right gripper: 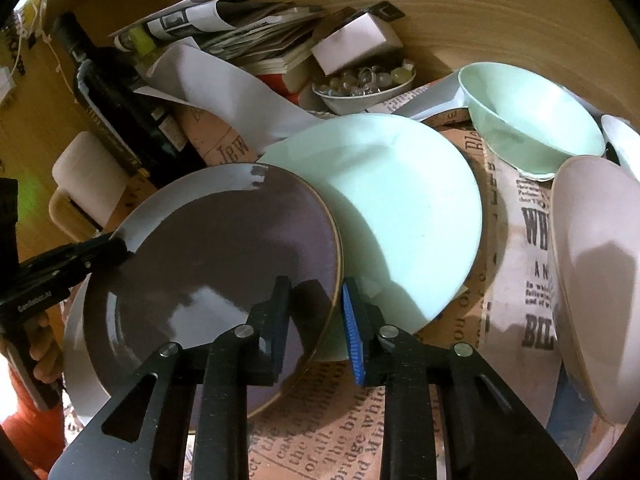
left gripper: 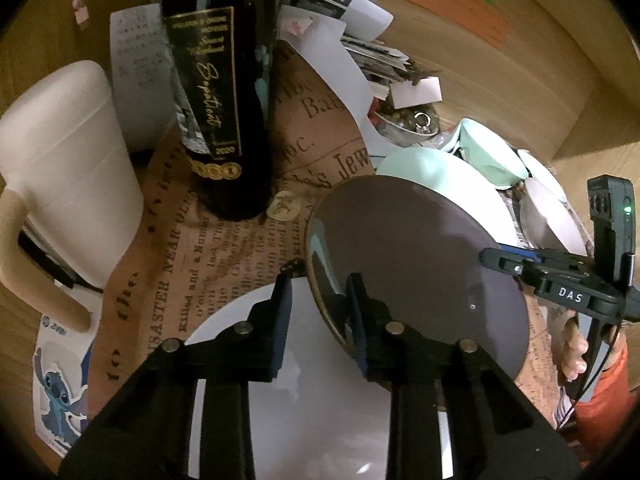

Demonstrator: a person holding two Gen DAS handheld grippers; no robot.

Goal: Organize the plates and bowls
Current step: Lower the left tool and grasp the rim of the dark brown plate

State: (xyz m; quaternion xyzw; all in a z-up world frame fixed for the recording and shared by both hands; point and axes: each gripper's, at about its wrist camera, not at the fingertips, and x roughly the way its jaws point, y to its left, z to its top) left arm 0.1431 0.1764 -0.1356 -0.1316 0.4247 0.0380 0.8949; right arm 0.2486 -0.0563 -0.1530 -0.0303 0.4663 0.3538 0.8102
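Left wrist view: left gripper clamped on the near rim of the brown plate, one finger under the rim, one on top. Brown plate is tilted, its lower edge over the white plate that lies flat beneath the gripper. Right gripper comes in from the far side of the brown plate and bites its opposite rim; a hand and orange sleeve sit behind it.

Right wrist view: right gripper clenched on the brown plate rim, black finger on the plate's face, blue-padded finger outside the edge. Left gripper grips the plate's far-left rim. Mint plate lies just beside the brown plate, partly tucked under its edge. Mint bowl sits beyond the mint plate, well apart from the brown plate. Pale pink plate is to the right, past the mint plate, tilted on edge. Small bowl of beads behind the mint plate.

Dark wine bottle stands behind the brown plate to the left, white mug further left. All rest on newsprint-pattern paper over a wooden table. Stacked papers behind the bottle.
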